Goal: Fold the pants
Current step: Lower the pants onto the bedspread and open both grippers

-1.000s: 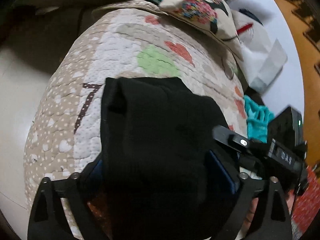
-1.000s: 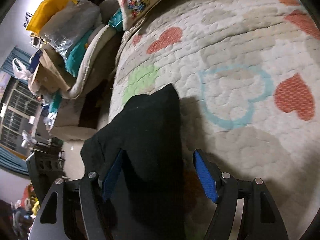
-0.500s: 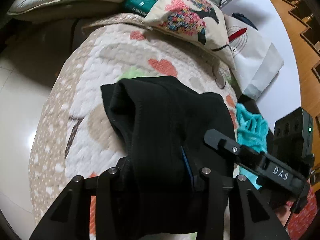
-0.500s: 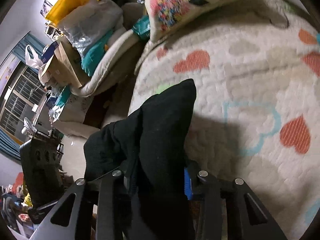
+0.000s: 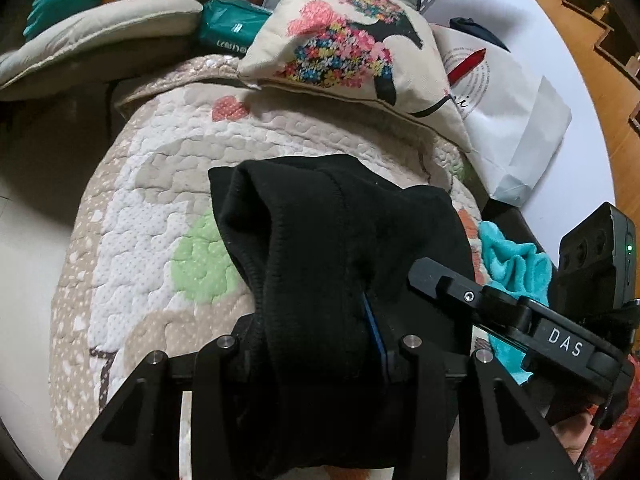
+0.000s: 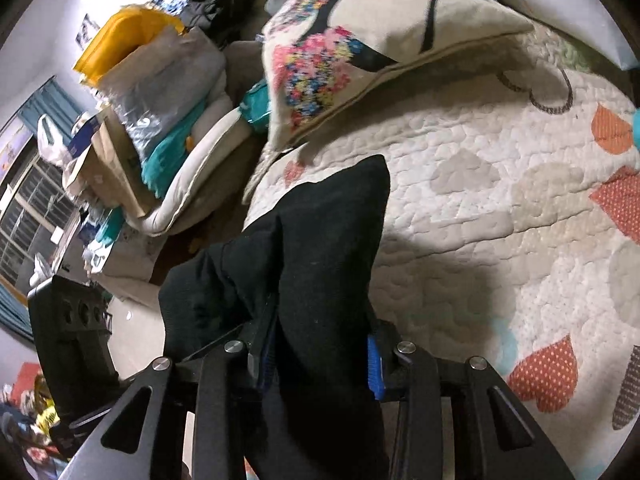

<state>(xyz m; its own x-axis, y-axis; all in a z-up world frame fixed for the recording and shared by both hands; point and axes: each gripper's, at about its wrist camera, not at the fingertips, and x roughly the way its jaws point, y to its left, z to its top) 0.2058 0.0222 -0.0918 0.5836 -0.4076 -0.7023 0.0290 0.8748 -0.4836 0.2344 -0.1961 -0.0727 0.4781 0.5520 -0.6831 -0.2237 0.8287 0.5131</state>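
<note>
Pants hang bunched, clenched by left gripper and right gripper above the quilt. Folding looks barely begun; laying flat remains.

A lived-in home, likely a bedroom or sitting room. A quilted cover with hearts spreads across the near surface, a floral cushion lies at its far end, and bags, boxes and bedding pile up far left beside a barred window.
</note>
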